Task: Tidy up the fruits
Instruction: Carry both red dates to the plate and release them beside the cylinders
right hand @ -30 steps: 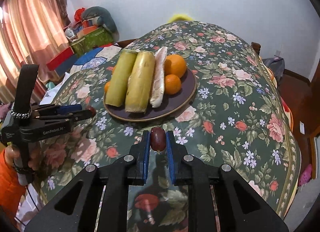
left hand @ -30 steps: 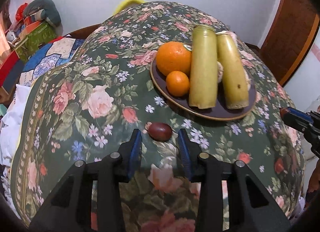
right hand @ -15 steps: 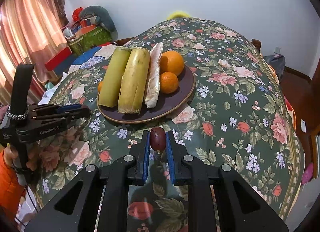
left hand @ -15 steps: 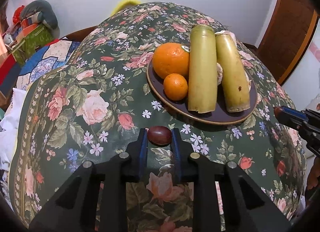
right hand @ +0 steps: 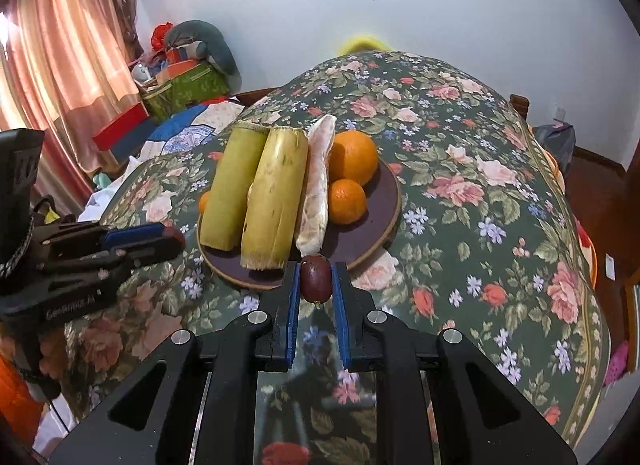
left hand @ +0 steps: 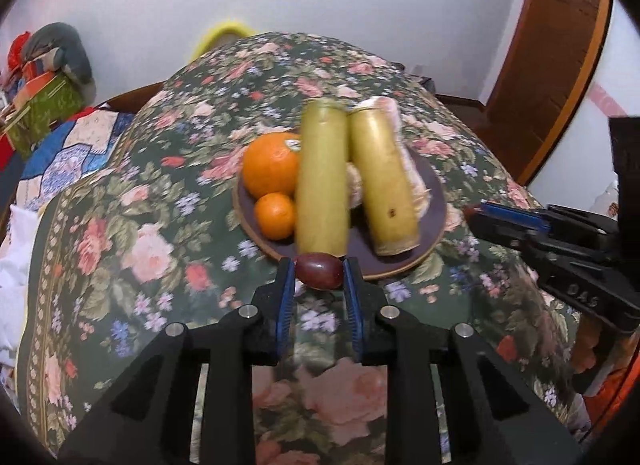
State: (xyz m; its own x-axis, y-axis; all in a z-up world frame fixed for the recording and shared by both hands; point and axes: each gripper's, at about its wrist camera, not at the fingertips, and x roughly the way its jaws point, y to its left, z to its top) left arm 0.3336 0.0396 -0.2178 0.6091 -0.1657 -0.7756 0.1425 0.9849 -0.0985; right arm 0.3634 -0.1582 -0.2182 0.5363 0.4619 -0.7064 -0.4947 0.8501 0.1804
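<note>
A dark brown plate (left hand: 434, 201) on the floral table holds two green-yellow cane pieces (left hand: 322, 181), a pale peeled piece (right hand: 316, 189), a big orange (left hand: 270, 165) and a small orange (left hand: 274, 215). My left gripper (left hand: 319, 271) is shut on a dark red date (left hand: 319, 271), lifted at the plate's near rim. My right gripper (right hand: 316, 279) is shut on another dark red date (right hand: 316, 279), just above the plate's near edge (right hand: 390, 201). Each gripper shows in the other's view: the right one (left hand: 474, 217) and the left one (right hand: 176, 239).
The floral tablecloth (right hand: 480, 185) covers the whole table. Another orange (right hand: 204, 201) peeks out behind the cane on the plate's left. Boxes and bags (right hand: 184, 77) are piled beside the curtain at the left. A wooden door (left hand: 560, 45) stands at the right.
My left gripper closed on the date on the cloth and lifted it toward the plate's rim. My right gripper carried its date closer to the plate.
</note>
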